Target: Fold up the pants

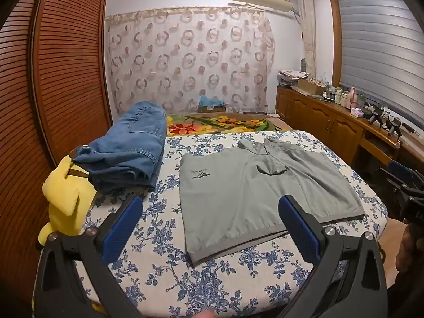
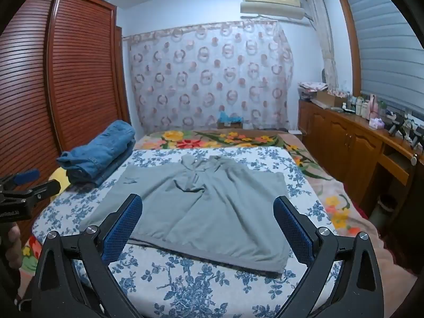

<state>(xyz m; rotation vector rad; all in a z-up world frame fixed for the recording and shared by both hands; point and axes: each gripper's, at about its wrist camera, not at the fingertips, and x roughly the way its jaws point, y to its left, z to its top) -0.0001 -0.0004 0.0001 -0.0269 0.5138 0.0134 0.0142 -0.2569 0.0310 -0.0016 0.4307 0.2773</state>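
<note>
Grey-green pants (image 1: 251,190) lie spread flat on the blue-flowered bed sheet (image 1: 164,265), waistband toward me, legs away; they also show in the right wrist view (image 2: 212,212). My left gripper (image 1: 209,228) is open and empty, held above the near left part of the pants. My right gripper (image 2: 208,228) is open and empty, above the near hem of the pants. The right gripper shows at the left wrist view's right edge (image 1: 405,188); the left one shows at the right wrist view's left edge (image 2: 26,182).
Folded blue jeans (image 1: 127,148) sit on the bed's left side next to a yellow plush toy (image 1: 66,198). A slatted wooden wardrobe (image 1: 53,79) stands on the left, a wooden cabinet (image 1: 331,122) with bottles on the right. A floral blanket (image 1: 225,123) lies beyond.
</note>
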